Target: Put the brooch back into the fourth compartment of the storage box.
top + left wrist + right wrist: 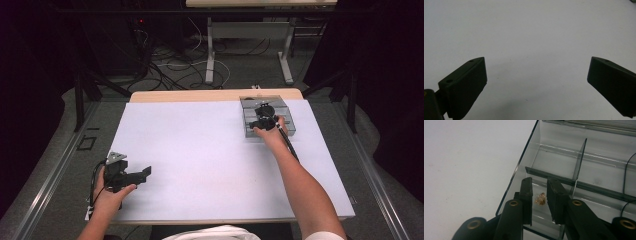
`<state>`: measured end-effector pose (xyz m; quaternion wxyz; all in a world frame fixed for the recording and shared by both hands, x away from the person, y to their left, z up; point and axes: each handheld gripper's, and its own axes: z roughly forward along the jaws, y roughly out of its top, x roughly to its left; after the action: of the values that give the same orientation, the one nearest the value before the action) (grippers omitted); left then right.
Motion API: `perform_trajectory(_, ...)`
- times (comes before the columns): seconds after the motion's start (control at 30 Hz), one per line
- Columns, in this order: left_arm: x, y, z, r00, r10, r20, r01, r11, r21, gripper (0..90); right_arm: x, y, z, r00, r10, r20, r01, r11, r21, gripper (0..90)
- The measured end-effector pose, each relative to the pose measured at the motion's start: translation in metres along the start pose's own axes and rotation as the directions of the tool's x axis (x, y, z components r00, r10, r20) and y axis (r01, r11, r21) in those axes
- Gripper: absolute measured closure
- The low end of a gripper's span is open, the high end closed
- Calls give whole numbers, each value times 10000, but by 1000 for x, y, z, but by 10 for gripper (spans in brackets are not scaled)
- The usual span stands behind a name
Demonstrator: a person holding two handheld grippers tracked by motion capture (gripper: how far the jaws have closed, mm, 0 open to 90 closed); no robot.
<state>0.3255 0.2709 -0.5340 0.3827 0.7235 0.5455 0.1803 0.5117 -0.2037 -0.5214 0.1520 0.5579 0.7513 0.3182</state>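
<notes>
A small gold-coloured piece (pixel 540 199), too tiny to identify, lies on the floor of the near-corner compartment of a clear divided tray (pixel 584 157). The right claw (pixel 539 195) brackets it with jaws only narrowly apart; the pads do not press on it. From above, the tray (pixel 285 102) sits toward two o'clock on the white surface (pixel 210 150), its contents hidden under the hand. Toward eight o'clock, well apart, the left claw (pixel 142 173) rests with jaws spread wide, holding nothing.
</notes>
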Motion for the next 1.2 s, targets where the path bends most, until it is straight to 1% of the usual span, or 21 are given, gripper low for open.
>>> perform_trajectory(0.07, 0, 0, 0, 10000, -6, -14, 6, 10000, -2, 24, 0, 0, -1, 10000, 58, 0, -58, 10000, -75, 720)
perform_trajectory(0.17, 0, 0, -1, 10000, -36, -35, 36, 10000, -3, 24, -1, 0, -2, 10000, 5, -12, -5, 9999, -118, 691)
perform_trajectory(0.2, 0, 0, -1, 10000, -31, -36, 31, 10000, -7, 24, -1, 1, -3, 10000, 73, 12, -73, 9999, -140, 680)
perform_trajectory(0.37, 0, 0, -1, 10000, -11, -35, 11, 10000, 10, 24, -2, 1, -7, 9999, 53, -115, -55, 9997, -236, 618)
perform_trajectory(0.43, 0, 0, -1, 10000, 6, -26, -6, 10000, 18, 24, -1, 1, -8, 9995, 194, -248, -202, 9994, -295, 588)
perform_trajectory(0.5, 0, 0, -1, 10000, -1, -33, 1, 10000, 9, 24, -1, 1, -9, 9994, 132, -323, -141, 9996, -257, 568)
perform_trajectory(0.53, 0, 0, -1, 10000, -35, -32, 35, 10000, -8, 24, -2, 1, -10, 9994, 27, -339, -34, 9998, -219, 558)
perform_trajectory(0.63, 0, 0, -1, 10000, 6, -37, -6, 10000, 11, 24, 0, 1, -12, 9996, -31, -293, 23, 9996, -280, 526)
perform_trajectory(0.7, 0, 0, -2, 10000, 15, -7, -15, 10000, 89, 24, 1, 2, -15, 9993, -41, -370, 27, 9993, -368, 508)
perform_trajectory(0.77, 0, 0, -1, 10000, -27, -37, 26, 10000, -12, 24, 3, 2, -17, 9990, -133, -419, 115, 9990, -430, 479)
perform_trajectory(0.87, 0, 0, -1, 10000, -19, -38, 19, 10000, 3, 24, 6, 2, -20, 9986, -311, -438, 291, 9985, -468, 451)
perform_trajectory(0.9, 0, 0, -1, 10000, -14, -37, 14, 10000, 2, 24, 8, 2, -22, 9982, -293, -526, 266, 9984, -507, 440)
perform_trajectory(0.93, 0, 0, -2, 10000, -2, -7, 2, 10000, 94, 24, 8, 2, -24, 9981, -380, -481, 353, 9978, -565, 438)
perform_trajectory(0.97, 0, 0, -2, 10000, 5, -9, -5, 10000, 84, 24, 9, 2, -26, 9981, -382, -473, 352, 9974, -632, 437)
perform_trajectory(1.0, 0, 0, -2, 10000, 18, -5, -18, 10000, 92, 24, 10, 2, -28, 9976, -443, -538, 406, 9970, -663, 428)
perform_trajectory(1.03, 0, 0, -2, 10000, 30, -9, -30, 10000, 90, 24, 12, 2, -30, 9975, -397, -586, 357, 9970, -687, 419)
perform_trajectory(1.1, 0, 0, -2, 10000, 20, -4, -20, 10000, 89, 24, 14, 2, -34, 9954, -669, -686, 618, 9953, -743, 402)
perform_trajectory(1.2, 0, 0, -1, 10000, 10, -9, -10, 10000, 50, 24, 18, 0, -40, 9948, -698, -748, 642, 9952, -744, 387)
